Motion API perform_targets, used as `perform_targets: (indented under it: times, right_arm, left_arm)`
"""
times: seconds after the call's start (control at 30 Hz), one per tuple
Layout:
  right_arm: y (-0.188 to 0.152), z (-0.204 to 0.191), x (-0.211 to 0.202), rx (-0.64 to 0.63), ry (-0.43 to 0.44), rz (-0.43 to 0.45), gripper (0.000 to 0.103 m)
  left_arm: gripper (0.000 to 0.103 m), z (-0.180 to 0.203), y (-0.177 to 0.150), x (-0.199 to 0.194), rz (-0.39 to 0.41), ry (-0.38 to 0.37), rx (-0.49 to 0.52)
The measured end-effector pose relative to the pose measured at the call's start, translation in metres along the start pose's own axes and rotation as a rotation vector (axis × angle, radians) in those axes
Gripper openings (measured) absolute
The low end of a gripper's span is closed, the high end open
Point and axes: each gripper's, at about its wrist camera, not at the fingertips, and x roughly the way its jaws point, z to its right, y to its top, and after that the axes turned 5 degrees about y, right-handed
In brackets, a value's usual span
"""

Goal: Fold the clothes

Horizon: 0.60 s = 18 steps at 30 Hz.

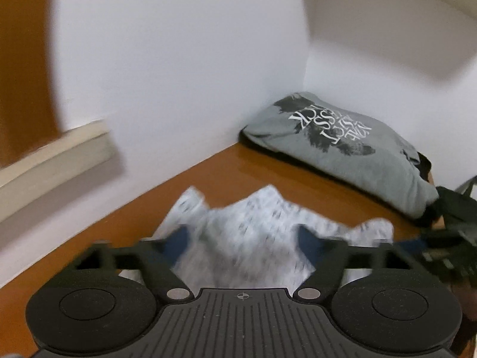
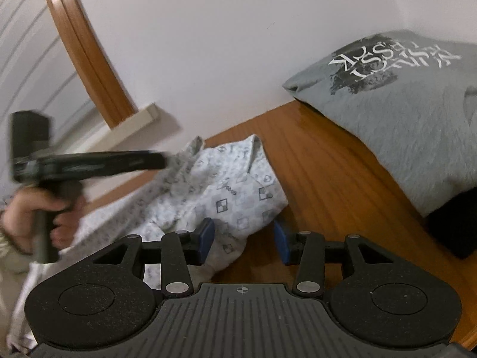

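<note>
A white patterned garment (image 1: pixel 253 232) (image 2: pixel 214 188) lies crumpled on the brown wooden table (image 1: pixel 226 170) (image 2: pixel 316 179). My left gripper (image 1: pixel 244 240) is over it, its blue pads wide apart with blurred cloth between them; I see no pinch. In the right wrist view the left gripper (image 2: pixel 161 159) reaches in from the left, with a hand (image 2: pixel 29 214) on its grip. My right gripper (image 2: pixel 244 238) stands open low over the garment's near edge. The cloth lies by its left pad (image 2: pixel 205 235), and bare wood shows by the right pad.
A folded grey T-shirt with a dark print (image 1: pixel 342 149) (image 2: pixel 402 119) rests on a black garment (image 2: pixel 456 229) in the far right corner. White walls border the table at the back and right. A pale window sill (image 1: pixel 59 155) (image 2: pixel 143 113) juts out on the left.
</note>
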Motion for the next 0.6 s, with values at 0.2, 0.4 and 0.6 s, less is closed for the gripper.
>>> perform_targets:
  times: [0.2,0.4,0.6]
  right_arm:
    - [-0.002,0.004,-0.001,0.044,0.047,0.011,0.046]
    - [-0.001,0.003,-0.004,0.072,0.107,0.029,0.050]
    - [0.001,0.000,0.012,0.066,0.084,0.005,0.050]
  left_arm:
    - [0.067,0.019,0.021,0.049,-0.053,-0.025,0.004]
    - [0.072,0.028,0.036,0.088,-0.097,-0.001,-0.008]
    - [0.050,0.041,0.035,0.102,-0.098,0.029,0.051]
